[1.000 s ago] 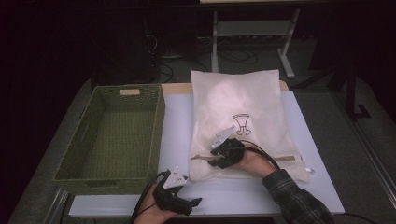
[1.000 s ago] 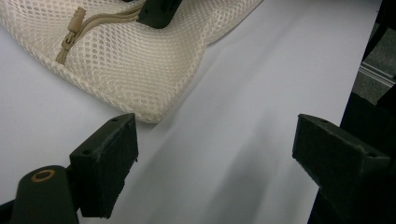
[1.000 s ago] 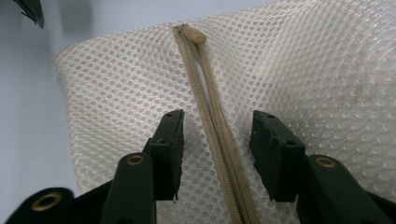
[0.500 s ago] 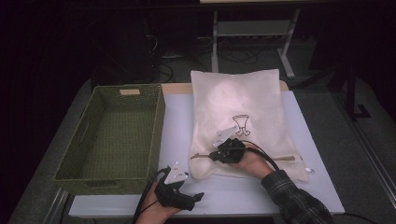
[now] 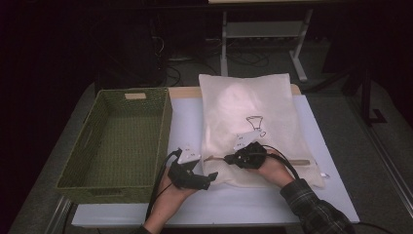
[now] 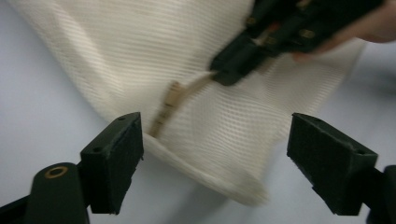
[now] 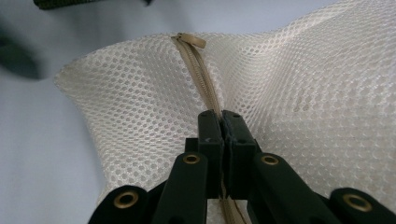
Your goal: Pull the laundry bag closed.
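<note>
A white mesh bag (image 5: 248,107) lies flat on the pale table, and a tan zipper (image 5: 297,162) runs across its near end. My right gripper (image 5: 227,158) is shut on the zipper (image 7: 198,74); its jaws (image 7: 221,121) pinch the tape a little short of the zipper's end, and the mesh (image 7: 303,93) bulges up around them. My left gripper (image 5: 209,178) stands open at the bag's near left corner. In the left gripper view the bag's corner (image 6: 140,56) and the zipper end (image 6: 170,100) lie just beyond the wide-apart jaws (image 6: 217,163), with the right gripper (image 6: 224,74) behind them.
A green woven basket (image 5: 97,105) stands at the left of the table, close to my left hand, and holds nothing. The table's near edge (image 5: 219,219) runs just below both hands. Dark floor, cables and a metal stand lie beyond the far edge.
My left gripper has moved forward and to the right, up to the bag's near left corner. The right gripper has dropped slightly onto the zipper line and stays there.
</note>
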`<move>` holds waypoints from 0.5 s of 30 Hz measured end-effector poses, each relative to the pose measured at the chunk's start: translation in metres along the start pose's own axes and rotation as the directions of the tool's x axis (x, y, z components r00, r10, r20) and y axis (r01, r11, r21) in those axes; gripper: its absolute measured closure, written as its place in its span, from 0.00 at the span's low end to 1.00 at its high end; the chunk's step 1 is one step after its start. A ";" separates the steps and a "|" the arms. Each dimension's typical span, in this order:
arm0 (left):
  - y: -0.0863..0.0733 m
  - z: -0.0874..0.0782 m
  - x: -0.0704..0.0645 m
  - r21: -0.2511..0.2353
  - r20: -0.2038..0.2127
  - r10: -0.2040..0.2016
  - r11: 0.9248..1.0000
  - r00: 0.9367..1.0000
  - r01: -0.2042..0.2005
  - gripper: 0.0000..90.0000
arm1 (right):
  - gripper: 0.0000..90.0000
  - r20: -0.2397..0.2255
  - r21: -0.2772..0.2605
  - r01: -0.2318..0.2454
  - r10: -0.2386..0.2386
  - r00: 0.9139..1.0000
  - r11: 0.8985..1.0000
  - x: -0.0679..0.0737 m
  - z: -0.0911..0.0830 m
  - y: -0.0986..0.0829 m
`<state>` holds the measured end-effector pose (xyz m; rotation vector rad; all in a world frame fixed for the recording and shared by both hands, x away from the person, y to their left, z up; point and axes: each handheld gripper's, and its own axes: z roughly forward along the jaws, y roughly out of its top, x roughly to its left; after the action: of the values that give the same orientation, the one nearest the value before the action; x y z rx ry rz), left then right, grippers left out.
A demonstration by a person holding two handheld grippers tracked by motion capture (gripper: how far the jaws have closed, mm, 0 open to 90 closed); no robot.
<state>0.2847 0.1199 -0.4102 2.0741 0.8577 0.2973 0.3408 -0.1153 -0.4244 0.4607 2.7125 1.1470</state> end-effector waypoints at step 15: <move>-0.010 0.030 0.023 0.059 0.094 -0.065 0.996 0.993 0.060 0.47 | 0.97 0.000 -0.052 -0.016 0.016 1.000 0.999 0.003 -0.016 -0.008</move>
<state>0.3115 0.1210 -0.4388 2.0910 0.8802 0.1397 0.3321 -0.1303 -0.4186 0.4753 2.6764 1.2177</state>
